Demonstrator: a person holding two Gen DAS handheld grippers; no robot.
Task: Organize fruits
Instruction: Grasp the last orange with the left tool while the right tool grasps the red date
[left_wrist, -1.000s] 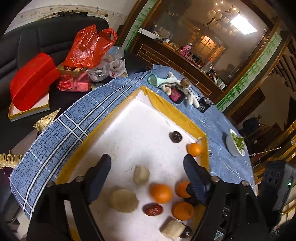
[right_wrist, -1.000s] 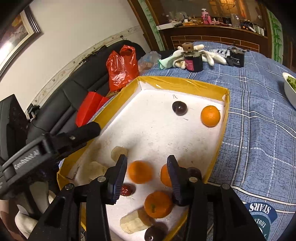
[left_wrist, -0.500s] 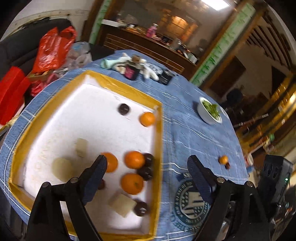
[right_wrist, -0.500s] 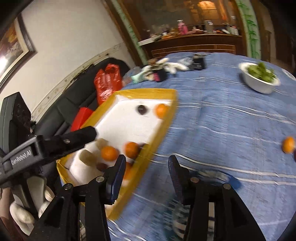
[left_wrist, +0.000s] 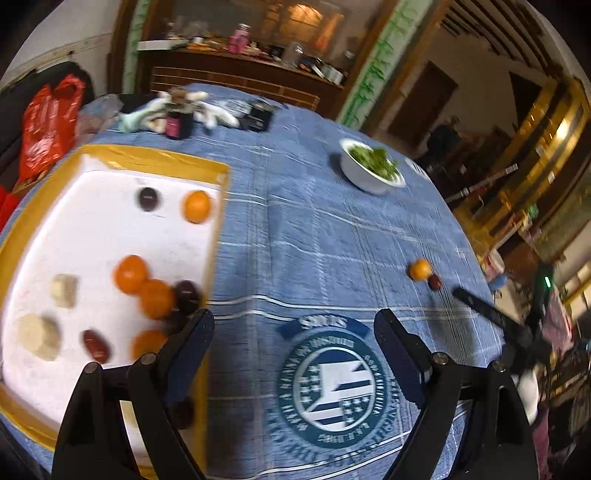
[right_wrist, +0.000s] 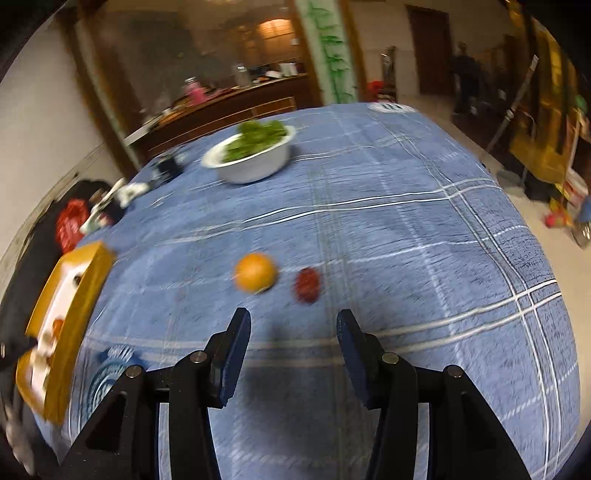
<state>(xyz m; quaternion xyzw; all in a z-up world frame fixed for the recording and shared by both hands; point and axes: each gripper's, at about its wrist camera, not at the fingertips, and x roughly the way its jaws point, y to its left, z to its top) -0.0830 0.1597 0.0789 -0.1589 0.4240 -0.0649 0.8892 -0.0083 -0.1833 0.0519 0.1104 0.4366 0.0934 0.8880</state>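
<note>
An orange (right_wrist: 256, 272) and a red jujube (right_wrist: 307, 285) lie side by side on the blue checked tablecloth (right_wrist: 406, 229), just beyond my right gripper (right_wrist: 293, 325), which is open and empty. The pair also shows in the left wrist view, orange (left_wrist: 420, 268) and jujube (left_wrist: 434, 282). A yellow-rimmed white tray (left_wrist: 218, 236) holds several oranges (left_wrist: 130, 274), dark plums (left_wrist: 148, 198), a jujube (left_wrist: 95, 345) and pale pieces (left_wrist: 38, 335). My left gripper (left_wrist: 293, 332) is open and empty, above the tray's right edge and the cloth's round emblem.
A white bowl of greens (left_wrist: 371, 170) stands on the far side of the table; it also shows in the right wrist view (right_wrist: 255, 153). Bottles and white gloves (left_wrist: 181, 112) sit at the back left. A red bag (left_wrist: 48, 122) lies on a sofa beyond.
Both grippers have swung right, away from the tray. The right one now faces the loose orange and jujube on the cloth. Both stayed open.
</note>
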